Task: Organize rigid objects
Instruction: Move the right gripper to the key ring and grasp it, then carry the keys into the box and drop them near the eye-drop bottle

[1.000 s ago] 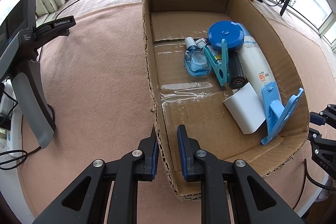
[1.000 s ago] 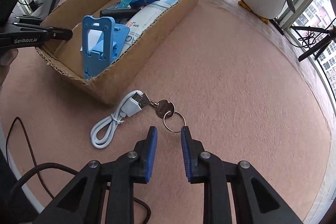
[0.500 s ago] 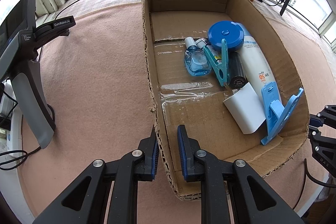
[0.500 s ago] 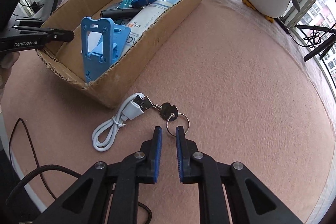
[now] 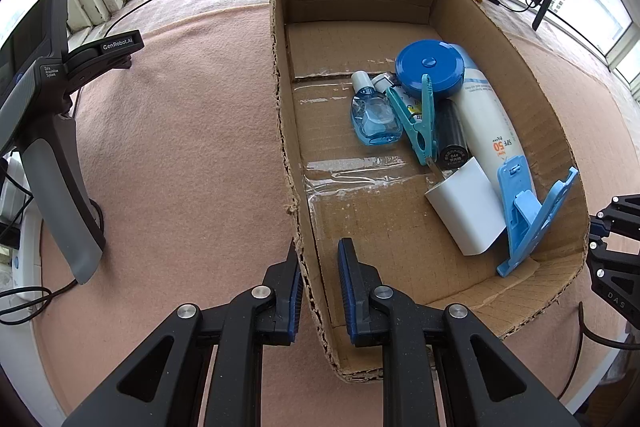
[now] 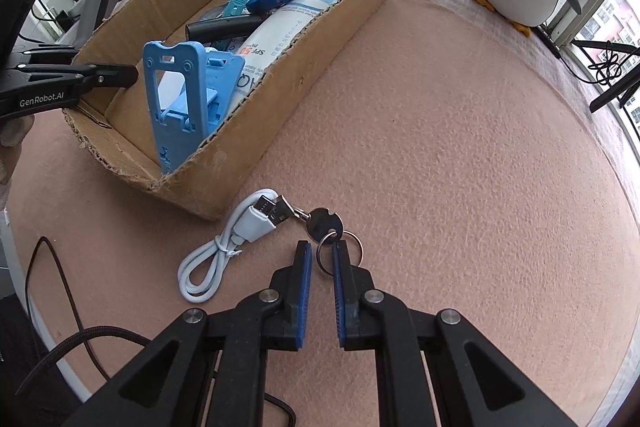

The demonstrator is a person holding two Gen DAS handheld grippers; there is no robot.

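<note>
The small silver key on its thin metal split ring [image 6: 339,245] lies on the pink felt-covered bench [image 6: 460,147], just near-right of the brown cardboard box [image 6: 256,131] and right at the tip of the right gripper [image 6: 322,259]. The ring sits between the blue pads, key head pointing far-left toward the white coiled USB cable [image 6: 224,247] whose plug touches it. That gripper's jaws are closing w/ the ring in the gap; can't tell if the pads bite yet, looks like not quite.

So imo the right hand is obv the nearer one. The left gripper [image 5: 318,287] is clamped shut on the box's near-left wall, holding it put.

Left wrist view shows the box contents from above: blue round tape measure [image 5: 430,67], white sunscreen tube [image 5: 486,131], blue folding phone stand [image 5: 528,215]. No key visible there tho. Only the right wrist view has it.
</note>
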